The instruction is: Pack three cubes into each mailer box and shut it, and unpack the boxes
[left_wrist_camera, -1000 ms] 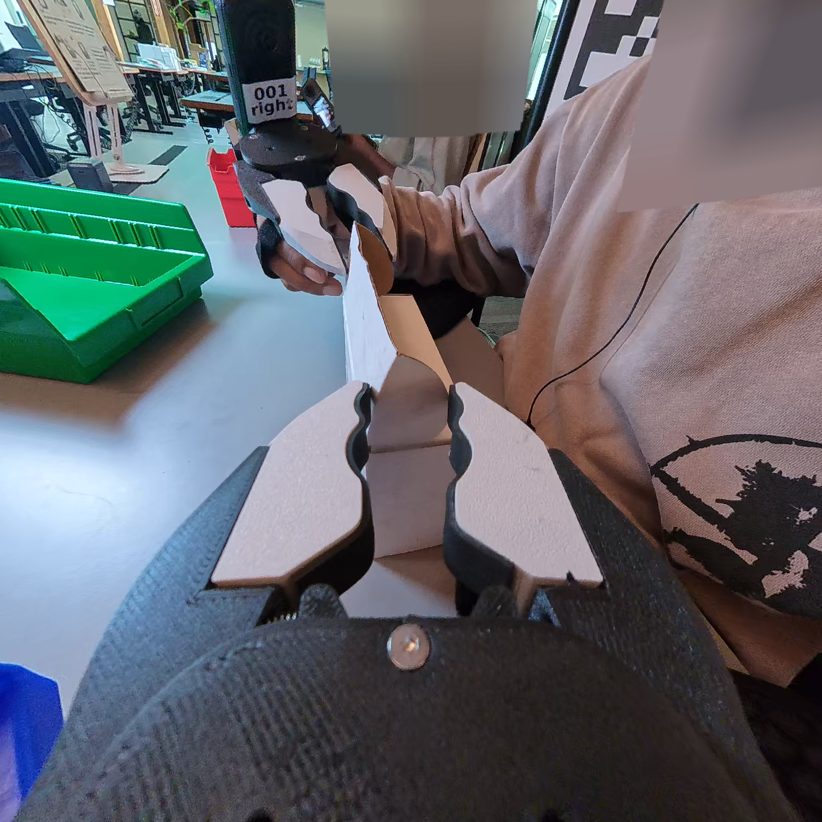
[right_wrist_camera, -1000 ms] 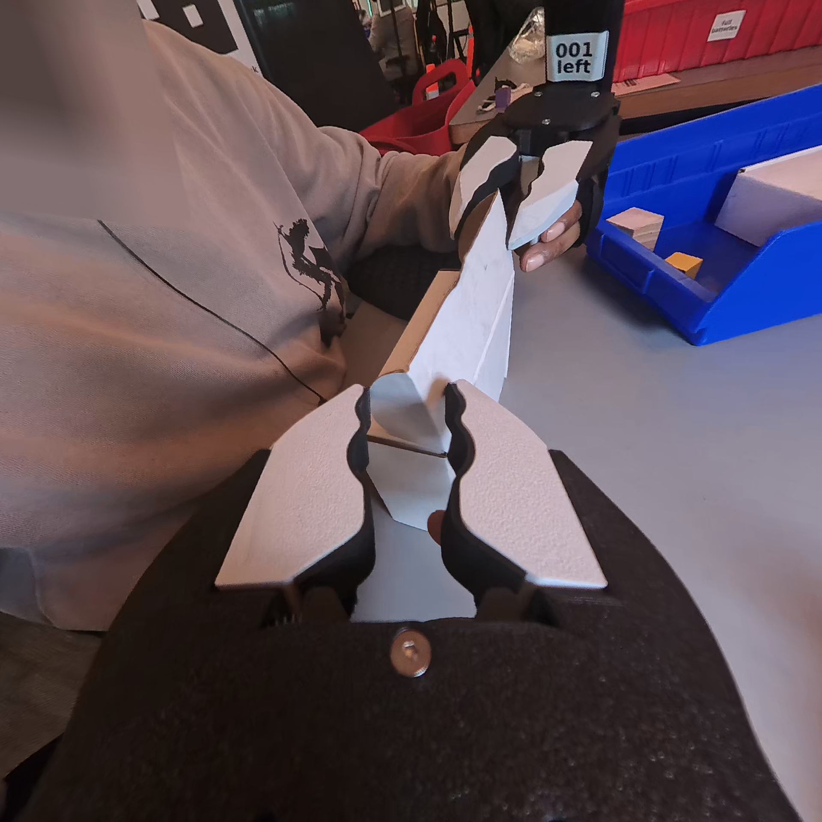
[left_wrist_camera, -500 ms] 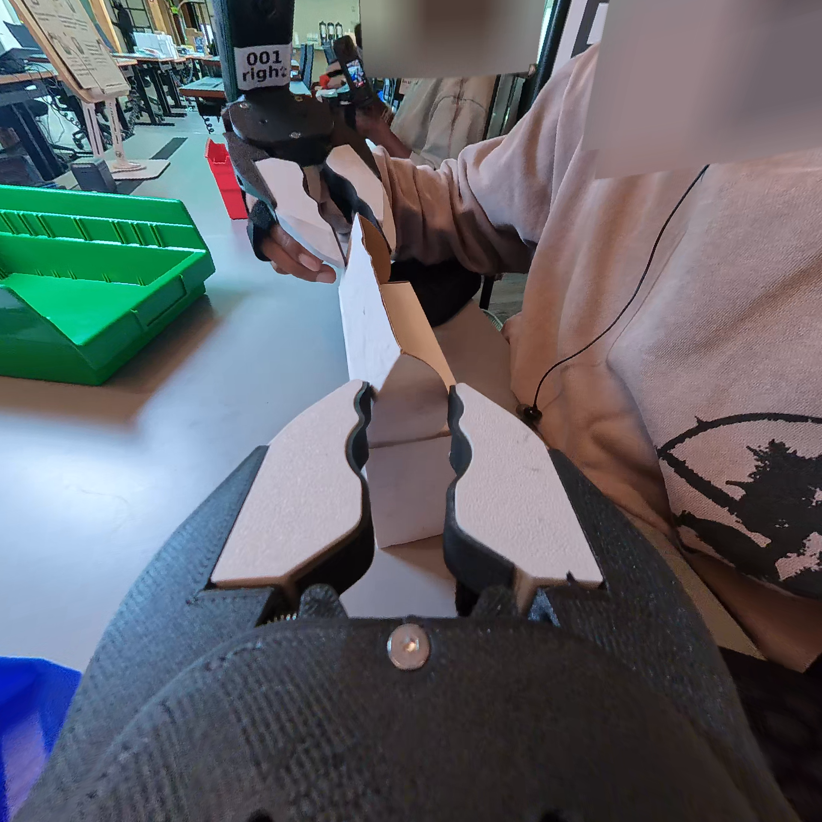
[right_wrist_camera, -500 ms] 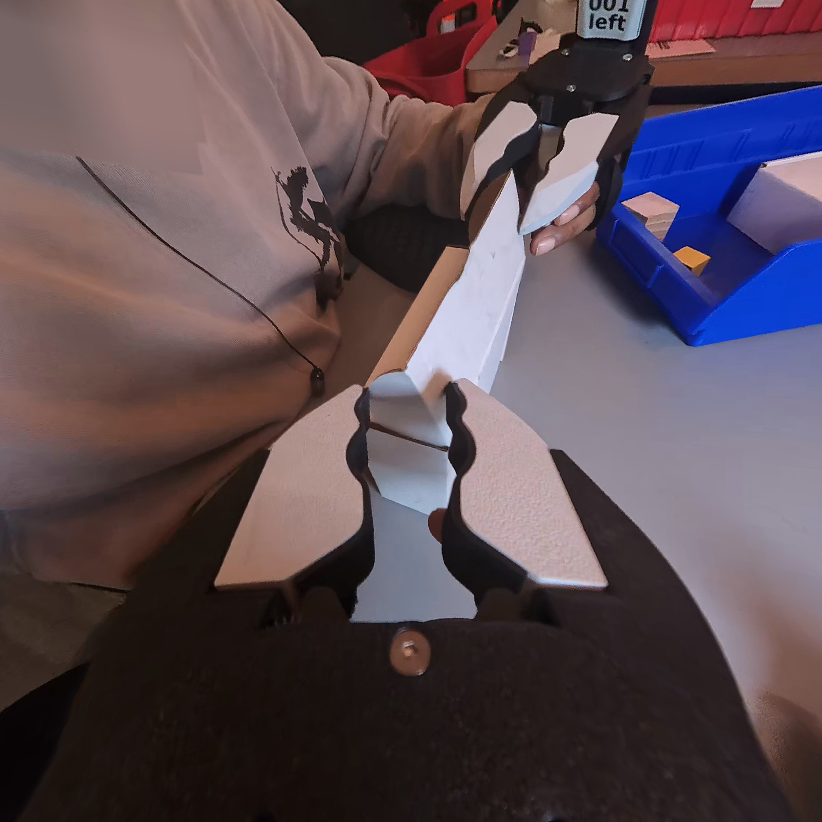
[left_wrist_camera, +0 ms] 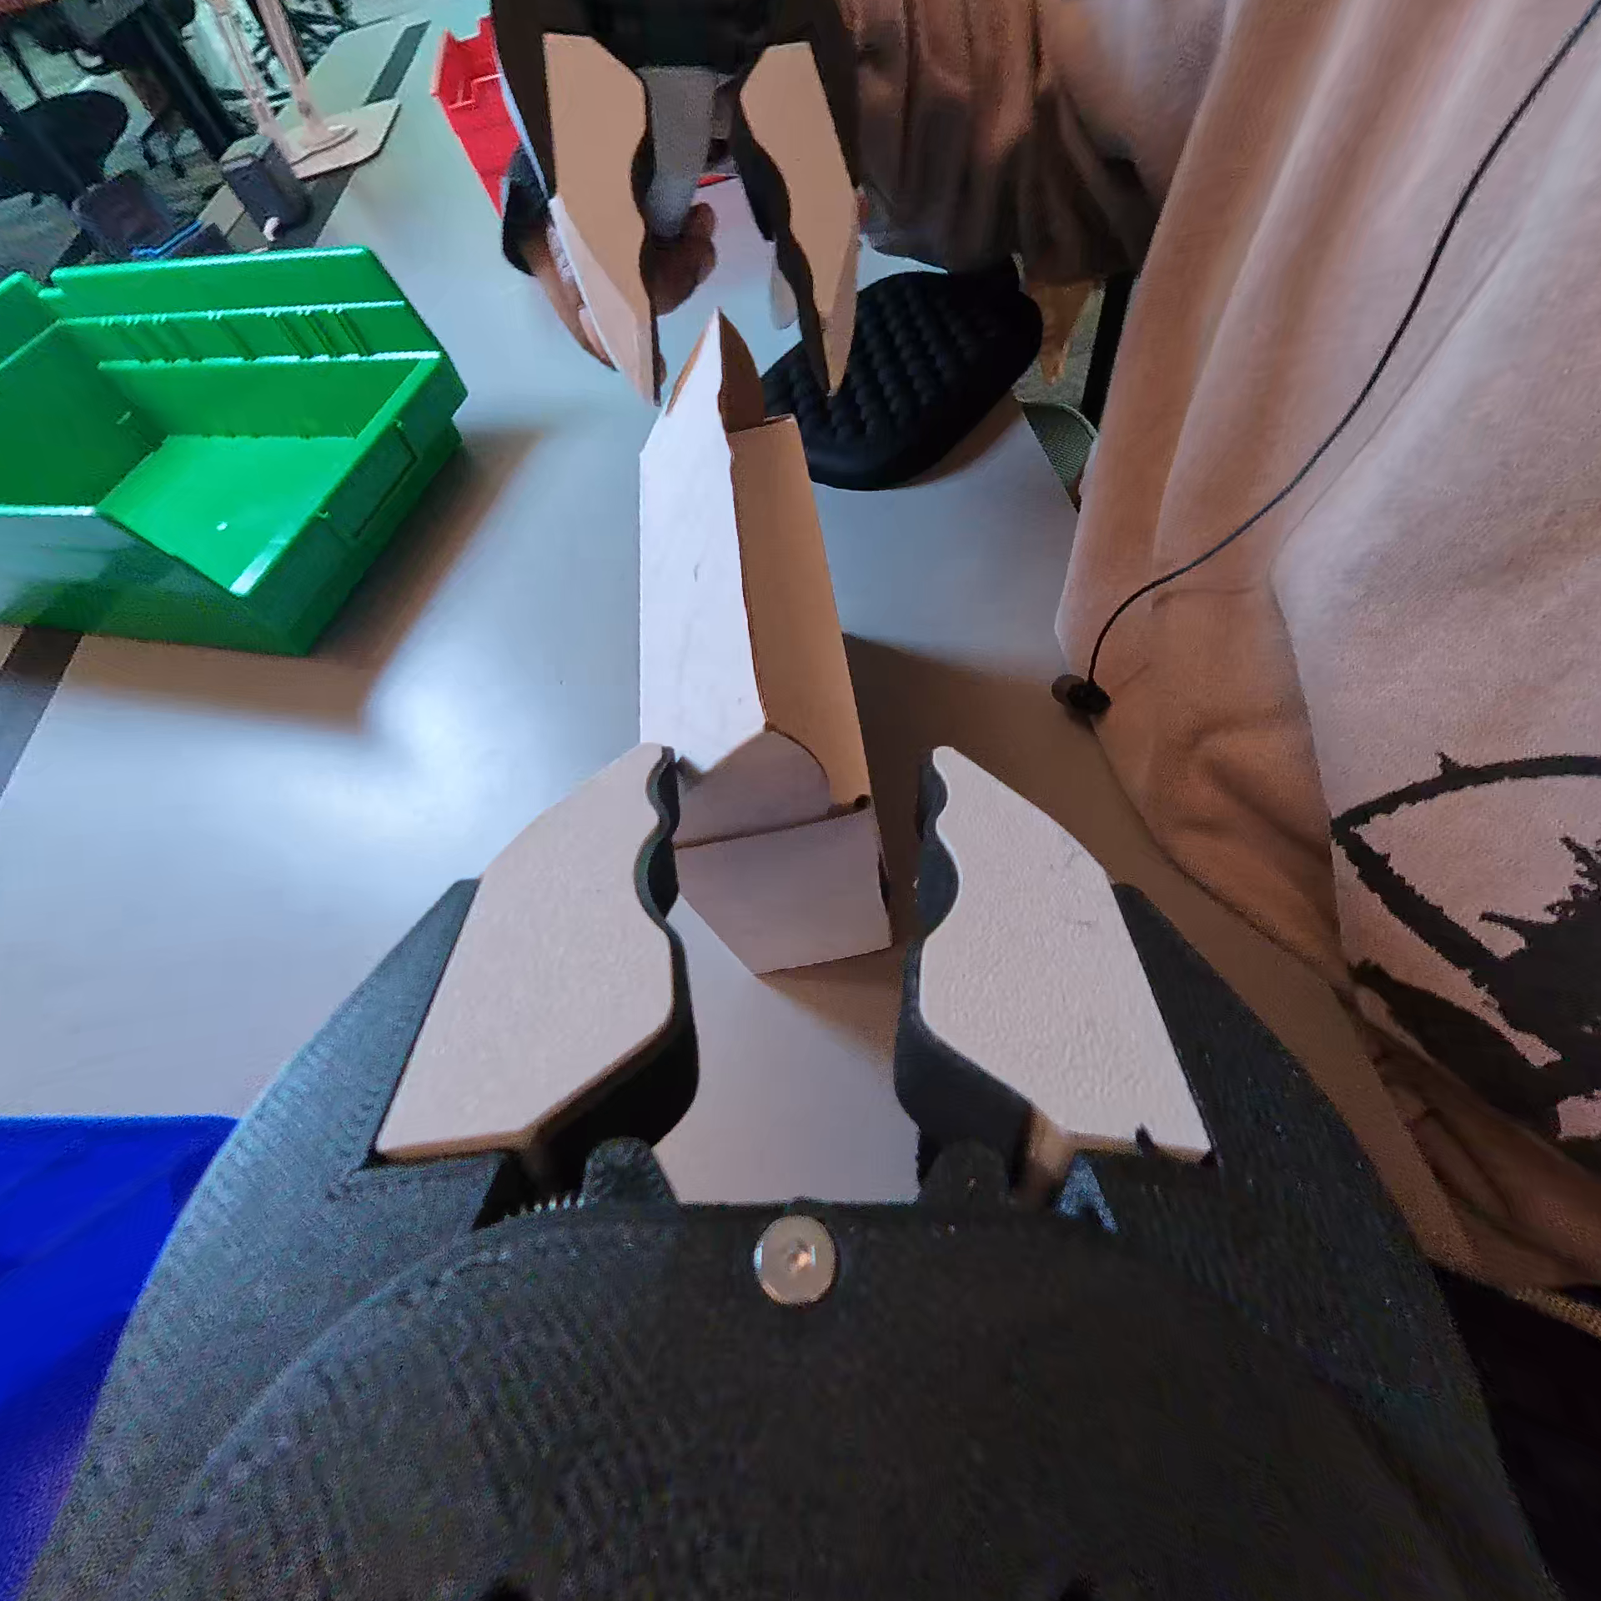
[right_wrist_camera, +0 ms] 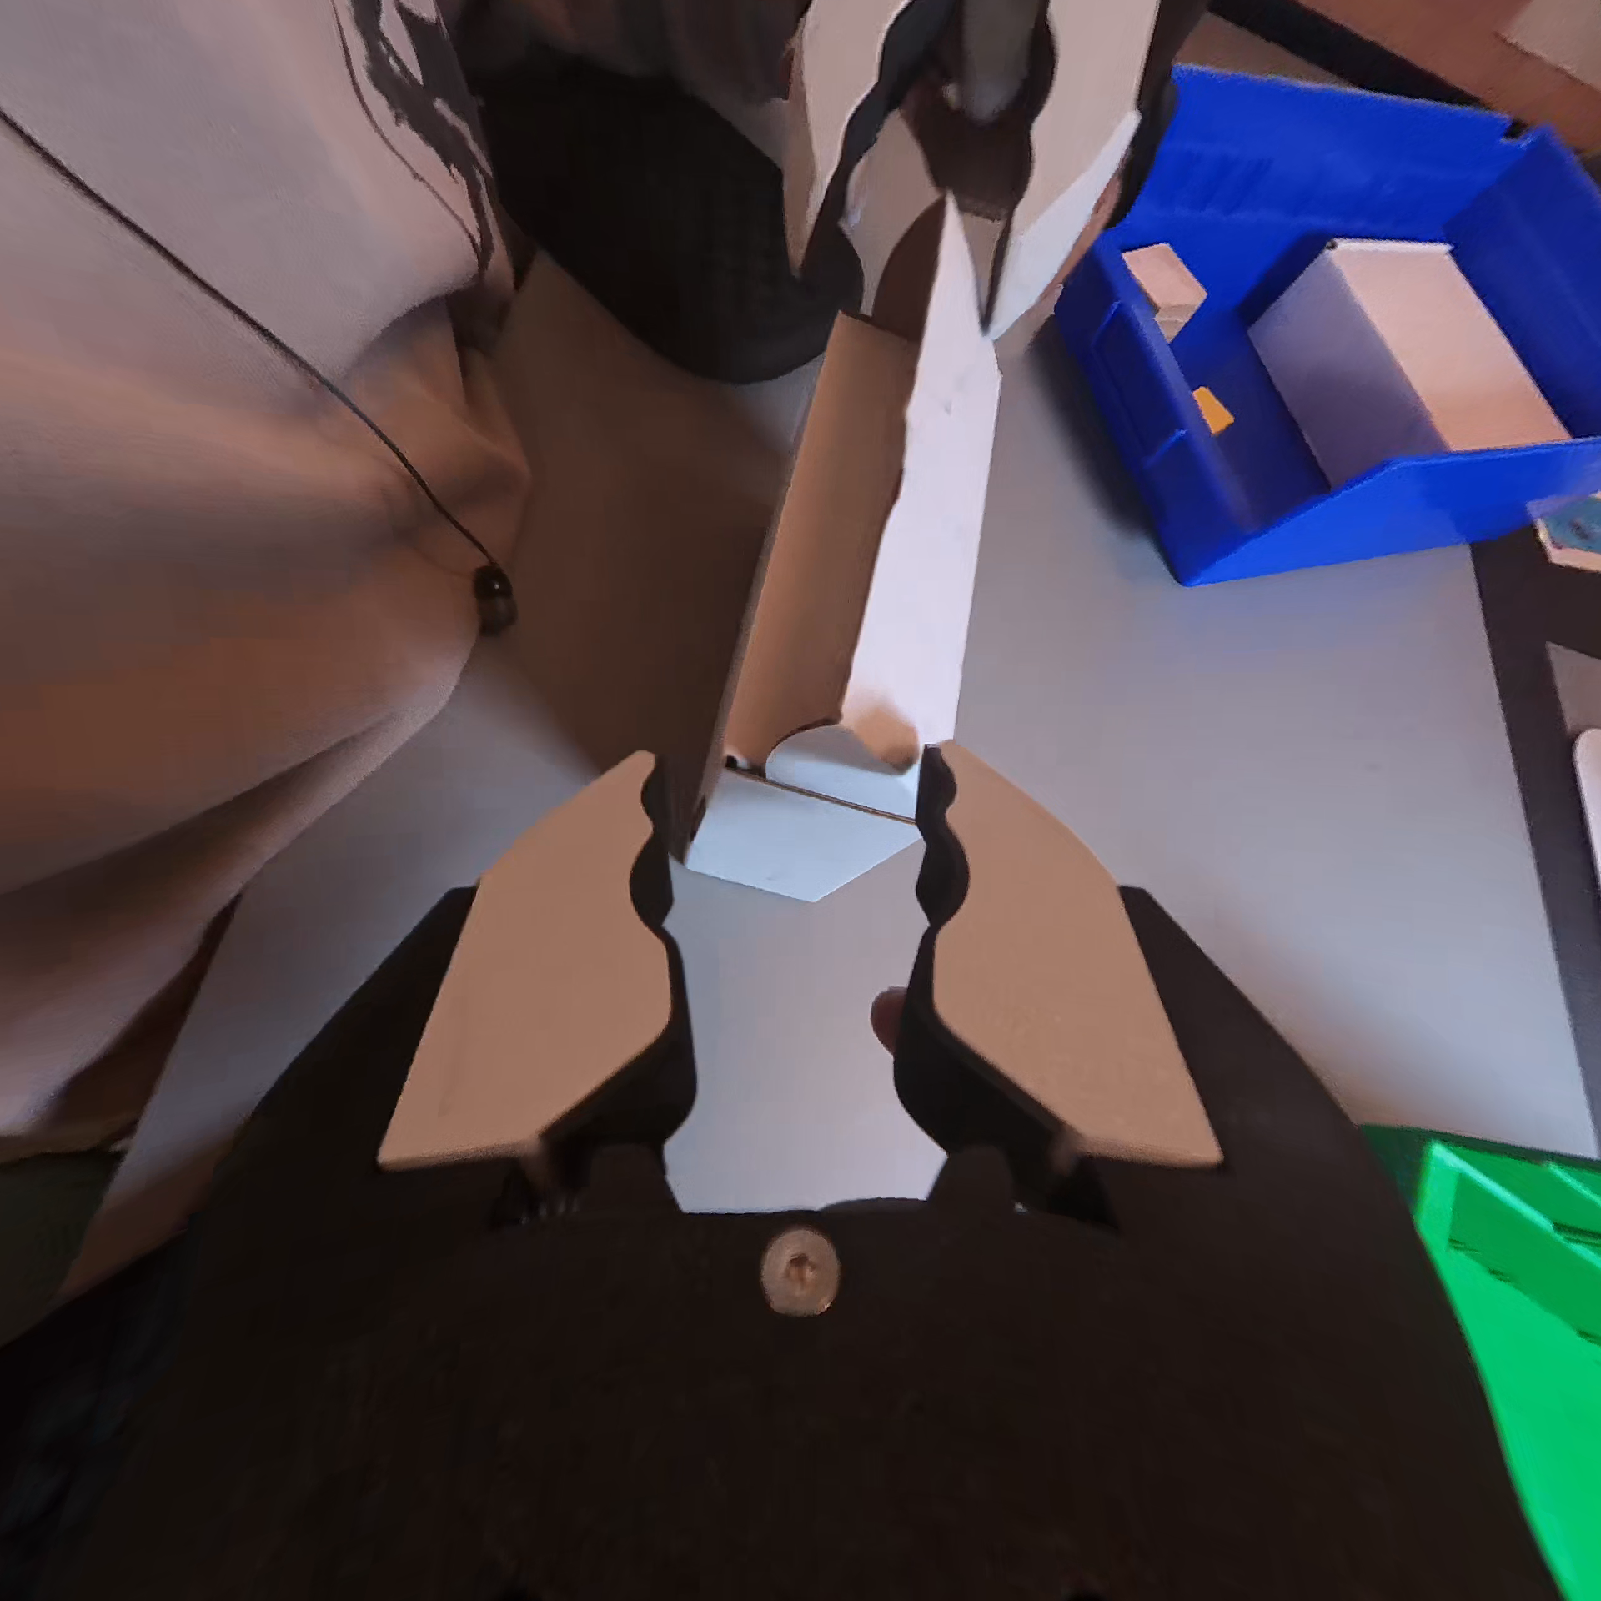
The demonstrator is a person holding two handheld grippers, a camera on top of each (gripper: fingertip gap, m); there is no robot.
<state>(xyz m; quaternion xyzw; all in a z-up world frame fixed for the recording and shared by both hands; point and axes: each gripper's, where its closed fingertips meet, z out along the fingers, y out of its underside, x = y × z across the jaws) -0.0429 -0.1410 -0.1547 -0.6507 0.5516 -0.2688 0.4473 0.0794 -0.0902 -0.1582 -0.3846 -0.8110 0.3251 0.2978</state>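
A white mailer box (left_wrist_camera: 693, 589) with a brown inside stands open on the grey table (left_wrist_camera: 260, 823), stretched between my two grippers. My left gripper (left_wrist_camera: 797, 771) is open, and the box's near end flap (left_wrist_camera: 780, 901) sits between its jaws. My right gripper (right_wrist_camera: 790, 761) is open around the other end flap (right_wrist_camera: 797, 845) of the box (right_wrist_camera: 936, 520). Each gripper also shows open at the far end in the other's view: the right (left_wrist_camera: 736, 346), the left (right_wrist_camera: 918, 225). A wooden cube (right_wrist_camera: 1165, 286) and an orange cube (right_wrist_camera: 1213, 407) lie in the blue bin (right_wrist_camera: 1299, 537).
A second white box (right_wrist_camera: 1429, 346) lies in the blue bin. A green bin (left_wrist_camera: 234, 485) stands on the table's other side and shows in the right wrist view (right_wrist_camera: 1525, 1299). The person's torso (left_wrist_camera: 1299, 433) is close against the box. A black seat (left_wrist_camera: 910, 390) is beyond the table edge. Across from one pair of fingers to the other is roughly 15 cm. To reach the wooden cube (right_wrist_camera: 1165, 286) in a straight line is about 25 cm for my left fingers, about 35 cm for my right.
Both grippers have opened wider and let go of the box's end flaps. Both views now look more steeply down, and the box rests lower on the table.
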